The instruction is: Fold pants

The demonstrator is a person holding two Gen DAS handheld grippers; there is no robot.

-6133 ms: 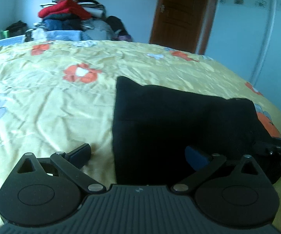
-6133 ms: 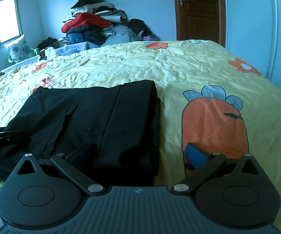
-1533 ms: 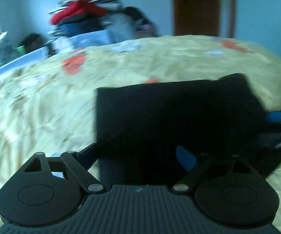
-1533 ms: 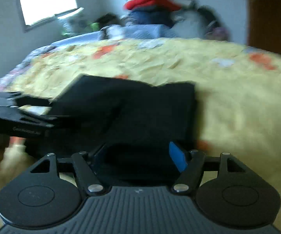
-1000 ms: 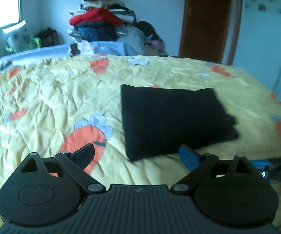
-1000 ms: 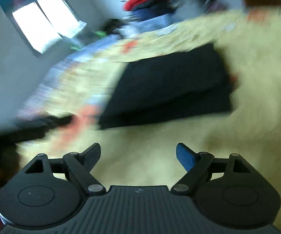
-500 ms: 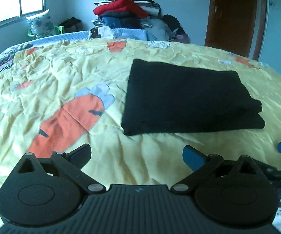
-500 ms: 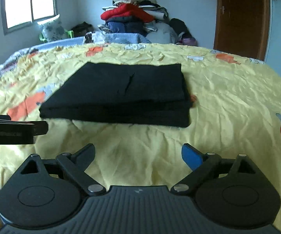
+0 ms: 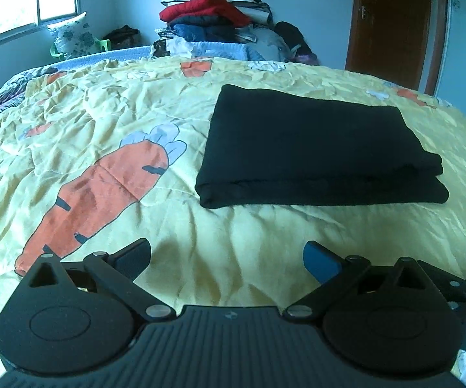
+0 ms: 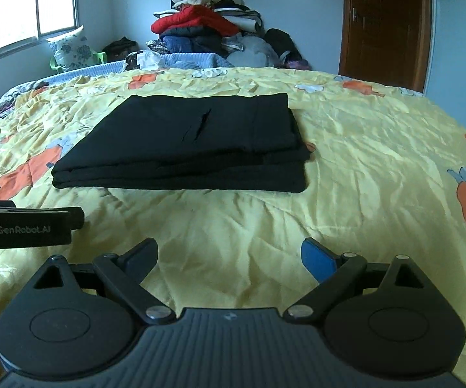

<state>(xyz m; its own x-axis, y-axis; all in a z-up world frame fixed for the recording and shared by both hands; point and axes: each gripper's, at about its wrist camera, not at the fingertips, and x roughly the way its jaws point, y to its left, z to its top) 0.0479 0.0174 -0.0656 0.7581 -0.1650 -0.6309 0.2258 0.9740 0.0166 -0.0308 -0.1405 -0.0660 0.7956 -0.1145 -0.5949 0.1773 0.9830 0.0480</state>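
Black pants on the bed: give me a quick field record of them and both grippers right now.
item: black fabric pants, folded into a flat stacked rectangle
surface: yellow carrot-print bedspread
left gripper: open, empty, short of the pants, not touching
right gripper: open, empty, short of the pants, not touching
background: heap of clothes beyond the bed
fold status: looks complete

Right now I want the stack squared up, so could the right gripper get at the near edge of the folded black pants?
Probably yes. The right gripper is open and empty, and only bare yellow bedspread lies between it and the black pants. The left gripper sits off to the side, clear of that path.
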